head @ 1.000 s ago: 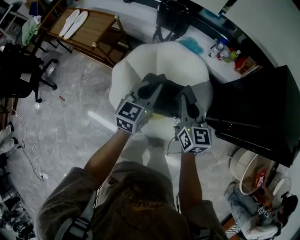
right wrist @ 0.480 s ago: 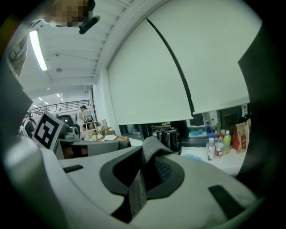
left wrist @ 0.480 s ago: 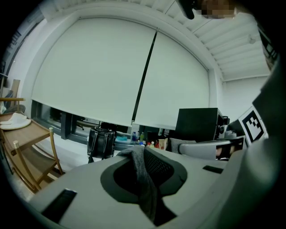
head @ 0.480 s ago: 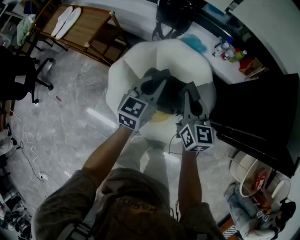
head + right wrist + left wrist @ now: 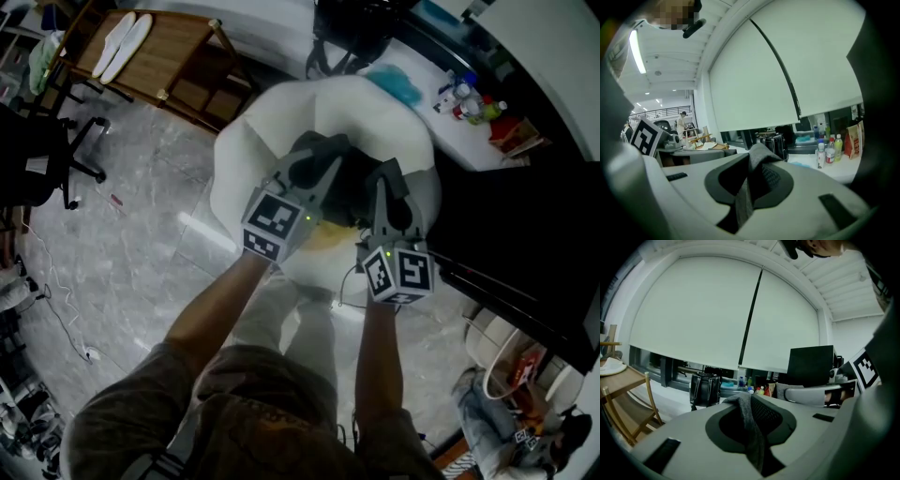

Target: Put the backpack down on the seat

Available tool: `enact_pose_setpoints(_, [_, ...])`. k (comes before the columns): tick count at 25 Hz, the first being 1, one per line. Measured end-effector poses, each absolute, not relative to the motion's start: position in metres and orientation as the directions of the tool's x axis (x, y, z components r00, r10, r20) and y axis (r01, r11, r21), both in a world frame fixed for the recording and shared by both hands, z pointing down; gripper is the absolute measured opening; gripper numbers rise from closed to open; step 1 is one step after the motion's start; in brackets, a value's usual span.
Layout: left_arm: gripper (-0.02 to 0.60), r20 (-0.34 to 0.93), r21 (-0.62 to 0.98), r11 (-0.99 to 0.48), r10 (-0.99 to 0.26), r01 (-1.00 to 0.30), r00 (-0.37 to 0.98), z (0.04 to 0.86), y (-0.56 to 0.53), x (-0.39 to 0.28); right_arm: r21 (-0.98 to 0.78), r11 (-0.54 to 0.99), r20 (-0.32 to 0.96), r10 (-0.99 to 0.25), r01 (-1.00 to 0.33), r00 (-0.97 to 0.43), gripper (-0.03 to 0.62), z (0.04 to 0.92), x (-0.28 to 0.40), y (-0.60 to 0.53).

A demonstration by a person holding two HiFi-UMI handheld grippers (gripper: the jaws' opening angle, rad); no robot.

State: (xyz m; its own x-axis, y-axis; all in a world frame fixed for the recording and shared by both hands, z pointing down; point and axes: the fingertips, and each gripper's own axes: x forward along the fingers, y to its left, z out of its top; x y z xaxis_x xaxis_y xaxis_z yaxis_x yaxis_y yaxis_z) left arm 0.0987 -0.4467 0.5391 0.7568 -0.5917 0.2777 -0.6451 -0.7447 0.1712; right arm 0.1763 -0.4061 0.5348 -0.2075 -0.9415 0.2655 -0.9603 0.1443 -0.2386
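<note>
Marble floor (image 5: pixel 141 225), pale and glossy. Head view: white rounded seat (image 5: pixel 248 150) lies directly under both grippers. Left gripper (image 5: pixel 317 167) and right gripper (image 5: pixel 386 186) are side by side, the dark backpack (image 5: pixel 349 192) hanging between and just beyond their tips, over the middle of the seat. Compared with a second ago, the pair has crept forward and the pack sits more squarely over the cushion. Contact with the seat can't be confirmed.

Left gripper view: jaws clenched on a grey strap (image 5: pixel 751 427) that runs up between them. A black bag (image 5: pixel 704 389) stands far beyond, under the roller blinds.

Right gripper view: jaws likewise clamped on a second strap (image 5: pixel 743 197). Bottles (image 5: pixel 829 150) are far off to the right.

Judgement: lowering is nearly done, and neither grip has let go yet.
</note>
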Motion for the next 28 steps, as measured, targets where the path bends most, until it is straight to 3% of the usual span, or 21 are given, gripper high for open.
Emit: enact_pose_setpoints(28, [0.035, 0.331, 0.16, -0.72, -0.606, -0.676, 0.724, 0.633, -0.474, 0.119, -0.195, 0.089, 0.323, -0.935, -0.977, -0.15, 0.031, 0.636, 0.183, -0.441])
